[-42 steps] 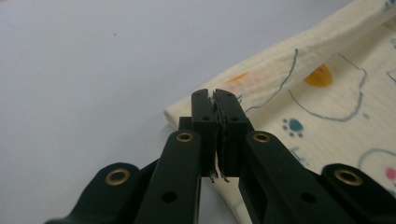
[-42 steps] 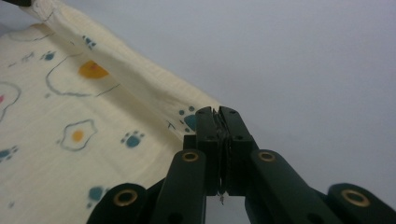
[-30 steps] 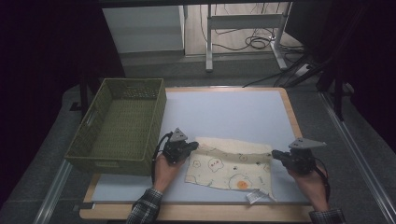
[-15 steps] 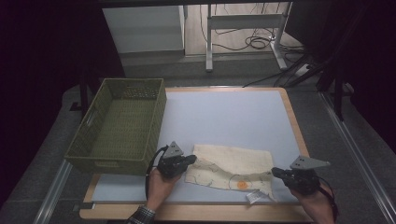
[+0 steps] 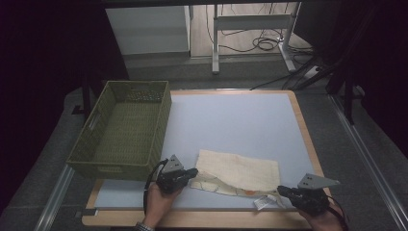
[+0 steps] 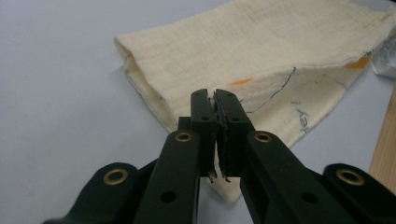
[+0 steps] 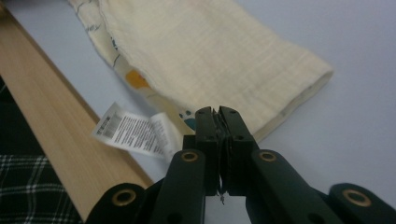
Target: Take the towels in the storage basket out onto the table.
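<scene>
Folding a cream cloth (image 5: 238, 172) on the blue table top (image 5: 235, 122), judging by the doubled layer lying across the lower middle of the high view. Appears mid-fold: top layer drawn over toward the frame's bottom edge, printed underside peeking out along the near hem.

Far left: green woven basket (image 5: 126, 130), likely the cloth's destination, not yet needed.

Lower left of centre: left gripper (image 5: 193, 172), jaws pinched tight on the cloth's near left corner; in the left gripper view a sliver of fabric edge caught between the black jaws.

Lower right: right gripper (image 5: 281, 191), likewise clamped, thin fabric nipped at the cloth's near right corner, white care label (image 7: 135, 132) lying loose just beside.

Next, probably: lay both corners level on the lower hem, edges aligned, then release both together.
</scene>
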